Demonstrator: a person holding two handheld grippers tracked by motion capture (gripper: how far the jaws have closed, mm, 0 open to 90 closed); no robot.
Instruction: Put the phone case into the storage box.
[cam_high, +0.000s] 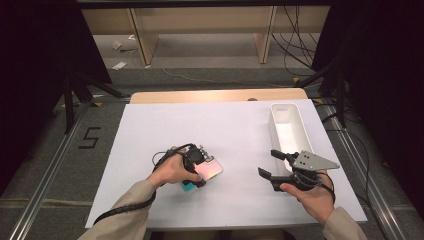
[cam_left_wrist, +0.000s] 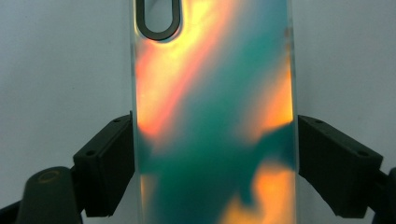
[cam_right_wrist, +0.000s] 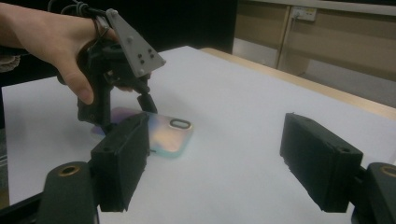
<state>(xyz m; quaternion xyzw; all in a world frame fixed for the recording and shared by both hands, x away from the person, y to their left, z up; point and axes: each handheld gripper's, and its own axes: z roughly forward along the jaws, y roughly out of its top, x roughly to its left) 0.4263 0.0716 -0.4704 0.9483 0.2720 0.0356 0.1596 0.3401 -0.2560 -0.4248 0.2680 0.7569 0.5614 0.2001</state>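
High view: the left gripper (cam_high: 198, 167) stands over a phone case (cam_high: 209, 171) that lies flat on the white sheet (cam_high: 165, 130), left of the white bin (cam_high: 290, 131). The right gripper (cam_high: 272, 165) hangs just in front of the bin's near end, jaws spread and holding nothing. Judged from this, the step in hand is the pickup of the case; the bin looks like the likely place to put it.

Left gripper view: the jaws sit one on each long edge of the iridescent case (cam_left_wrist: 215, 116), touching or nearly so. Whether they clamp it cannot be told. The camera cutout (cam_left_wrist: 158, 18) lies at the case's far end from the gripper. The next move calls for a firm squeeze on both edges, then a straight lift.

Right gripper view: the case (cam_right_wrist: 166, 133) rests flat, with the left gripper (cam_right_wrist: 126, 100) planted on it.

Open sheet lies between case and bin, so a sideways carry has room. The bin's tall wall calls for height before crossing it. The table's far wooden edge (cam_high: 215, 95) lies well behind the bin.
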